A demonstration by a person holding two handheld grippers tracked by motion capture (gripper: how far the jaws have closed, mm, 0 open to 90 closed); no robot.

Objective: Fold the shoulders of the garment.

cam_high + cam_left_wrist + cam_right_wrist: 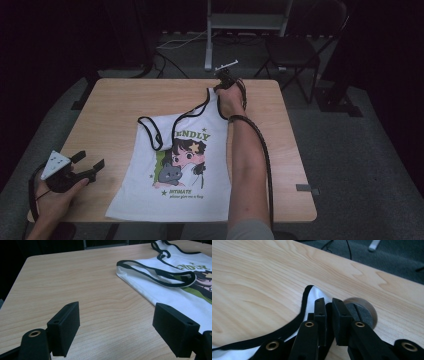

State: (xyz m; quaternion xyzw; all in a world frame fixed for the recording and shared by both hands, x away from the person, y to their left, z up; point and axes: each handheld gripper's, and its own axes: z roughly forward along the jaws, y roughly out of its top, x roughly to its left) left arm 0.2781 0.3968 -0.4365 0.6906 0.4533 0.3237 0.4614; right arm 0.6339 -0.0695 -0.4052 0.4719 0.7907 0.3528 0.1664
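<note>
A white tank top (175, 170) with black trim and a cartoon print lies flat on the wooden table (100, 115), hem toward the near edge. My right gripper (220, 86) is stretched to the far side and is shut on the top of the right shoulder strap (305, 298), whose white cloth runs between the jaws of the right gripper (328, 303). The left strap loop (160, 273) lies slack on the shirt. My left gripper (92, 161) rests at the near left corner, open, with bare wood between the jaws of the left gripper (116, 315) and the tank top (175, 287) off to its right.
A round cable hole (364, 308) is sunk in the table right behind the right jaws. Beyond the far edge stand a dark chair (300, 50) and a metal stand leg (208, 45), with cables on the grey floor.
</note>
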